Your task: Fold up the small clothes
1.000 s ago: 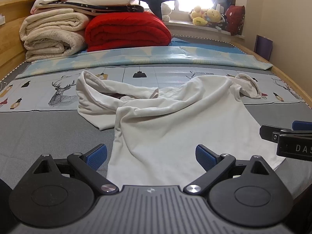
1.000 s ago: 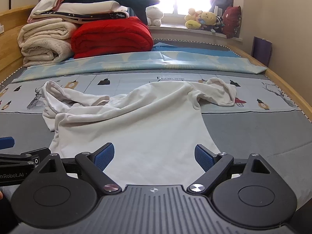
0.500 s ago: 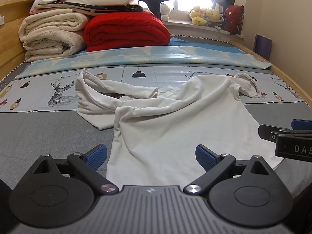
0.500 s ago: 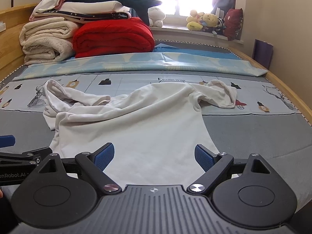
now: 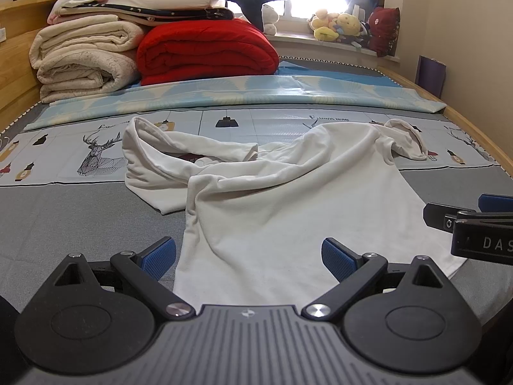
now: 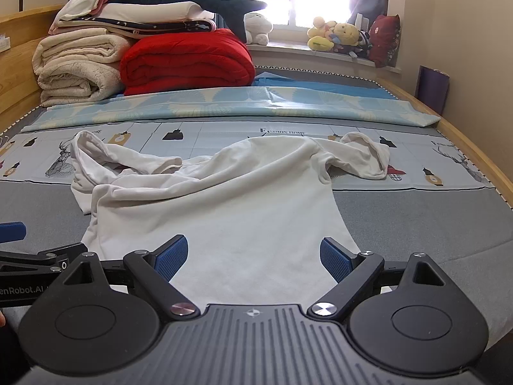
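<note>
Just ahead of each open hand-held gripper (image 5: 249,255), white shirt (image 5: 288,205).

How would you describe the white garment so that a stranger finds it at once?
Look at the bed, at its near grey part. The white garment lies spread there, sleeves toward the window. Unlike the folded red blanket and cream blankets behind, it is unfolded.

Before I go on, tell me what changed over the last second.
Nothing visibly changed. The white shirt lies crumpled on the bed as before, and the left gripper and right gripper stay open above its near hem, holding nothing.
</note>
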Demonstrator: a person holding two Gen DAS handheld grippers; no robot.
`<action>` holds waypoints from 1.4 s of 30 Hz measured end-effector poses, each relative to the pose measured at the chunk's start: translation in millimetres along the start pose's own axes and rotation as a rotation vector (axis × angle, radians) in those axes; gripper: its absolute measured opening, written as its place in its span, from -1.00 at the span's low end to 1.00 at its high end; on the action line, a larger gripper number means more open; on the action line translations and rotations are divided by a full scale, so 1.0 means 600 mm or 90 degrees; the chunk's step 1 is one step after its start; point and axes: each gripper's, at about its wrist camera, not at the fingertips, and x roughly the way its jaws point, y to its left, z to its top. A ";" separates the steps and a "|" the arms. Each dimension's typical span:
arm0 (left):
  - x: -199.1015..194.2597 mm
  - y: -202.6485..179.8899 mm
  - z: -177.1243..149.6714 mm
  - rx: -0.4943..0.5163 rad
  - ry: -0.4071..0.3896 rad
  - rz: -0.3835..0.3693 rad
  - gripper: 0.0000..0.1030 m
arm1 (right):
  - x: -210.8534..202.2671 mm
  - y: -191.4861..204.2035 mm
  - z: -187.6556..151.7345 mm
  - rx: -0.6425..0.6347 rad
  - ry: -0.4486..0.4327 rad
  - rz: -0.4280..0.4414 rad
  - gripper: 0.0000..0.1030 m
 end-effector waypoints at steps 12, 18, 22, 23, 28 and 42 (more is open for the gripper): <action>-0.001 -0.003 0.000 0.002 -0.005 -0.004 0.92 | 0.000 0.001 0.000 0.001 -0.001 -0.001 0.75; -0.003 -0.013 0.009 0.022 -0.013 -0.042 -0.38 | -0.005 -0.007 0.008 0.014 -0.012 -0.002 0.67; 0.003 0.014 0.050 0.036 -0.005 -0.101 -0.87 | -0.013 -0.026 0.024 0.041 -0.037 0.033 0.03; 0.004 0.023 0.066 0.047 -0.012 -0.110 -0.87 | -0.012 -0.032 0.031 0.050 -0.039 0.047 -0.14; 0.048 0.079 0.161 0.109 -0.026 -0.124 -0.87 | 0.006 -0.067 0.095 0.032 -0.083 0.069 -0.16; 0.358 0.122 0.247 0.207 0.121 -0.108 -0.78 | 0.251 -0.097 0.198 -0.028 0.027 0.089 -0.10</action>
